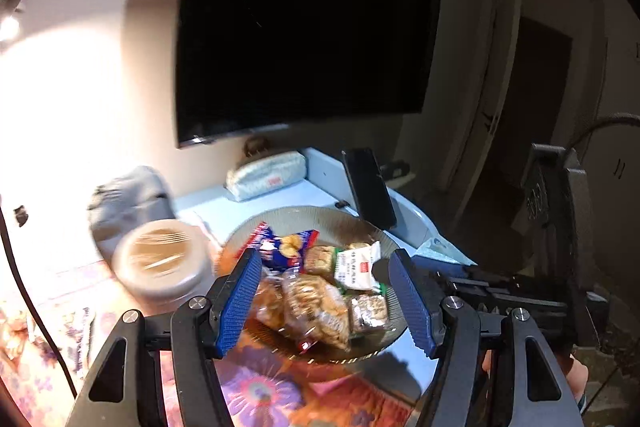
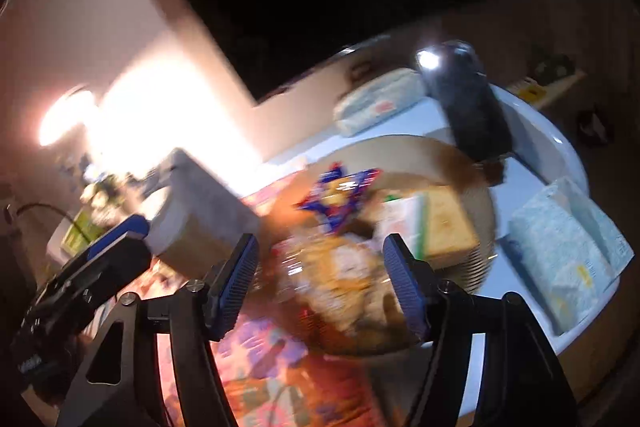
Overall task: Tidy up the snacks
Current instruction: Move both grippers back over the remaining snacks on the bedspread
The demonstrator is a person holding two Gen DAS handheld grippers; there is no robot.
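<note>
A brown ribbed glass plate [image 1: 340,223] holds several snack packets: a blue and red packet [image 1: 280,247], clear bags of golden crackers [image 1: 316,307], a white and green packet [image 1: 356,267] and a small foil-wrapped bar [image 1: 370,311]. My left gripper [image 1: 326,303] is open above the near side of the plate, empty. My right gripper [image 2: 320,287] is open and empty above the same plate [image 2: 472,267]; that view is blurred. The right gripper's body [image 1: 520,291] shows in the left wrist view at the right, and the left gripper's body [image 2: 92,275] shows in the right wrist view at the left.
A round beige lidded jar [image 1: 160,263] stands left of the plate. A black phone [image 1: 370,187] leans behind it. A pale pouch [image 1: 266,175], a grey bundle [image 1: 128,199], a tissue pack [image 2: 568,247] and a floral cloth [image 1: 260,387] lie on the table. A dark screen [image 1: 300,27] hangs behind.
</note>
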